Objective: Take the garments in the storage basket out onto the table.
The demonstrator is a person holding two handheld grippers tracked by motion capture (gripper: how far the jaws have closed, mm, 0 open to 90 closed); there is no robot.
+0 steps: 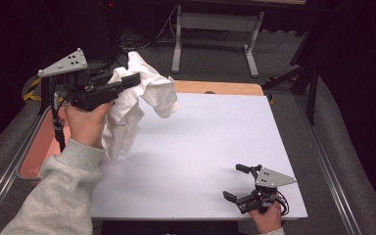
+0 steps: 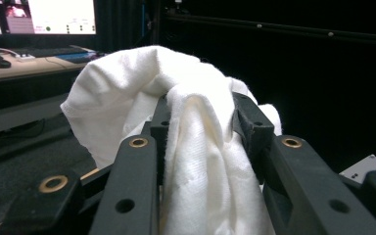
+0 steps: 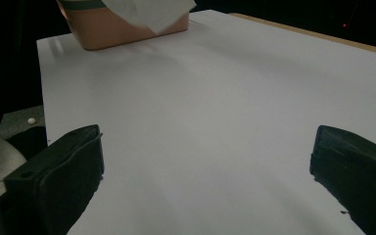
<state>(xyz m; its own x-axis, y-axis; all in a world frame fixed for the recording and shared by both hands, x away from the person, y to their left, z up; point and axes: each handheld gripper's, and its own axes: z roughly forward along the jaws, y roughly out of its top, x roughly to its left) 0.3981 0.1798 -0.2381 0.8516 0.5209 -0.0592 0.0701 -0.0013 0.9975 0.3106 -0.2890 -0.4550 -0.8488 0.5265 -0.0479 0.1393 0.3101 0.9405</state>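
While the cloth hung off the table, work looked barely begun.
Table [image 1: 215, 147]: white top, bare; spreading not yet done.
White cloth [image 1: 142, 93]: bunched, lifted at far left, above the bin [image 1: 39, 152].
Left gripper [image 1: 127, 82]: clamped on the cloth.
Right gripper [image 1: 236, 182]: jaws apart, holding nothing, near right.

A white sheet [image 1: 210, 142] covers most of the counter [image 1: 220, 88], whose wooden edge shows along the far side. A pinkish-orange bin [image 1: 39, 152] sits against the counter's left edge. Beyond, a grey desk frame [image 1: 215, 29] stands on the dark floor, and lit monitors [image 2: 39, 17] glow above another desk
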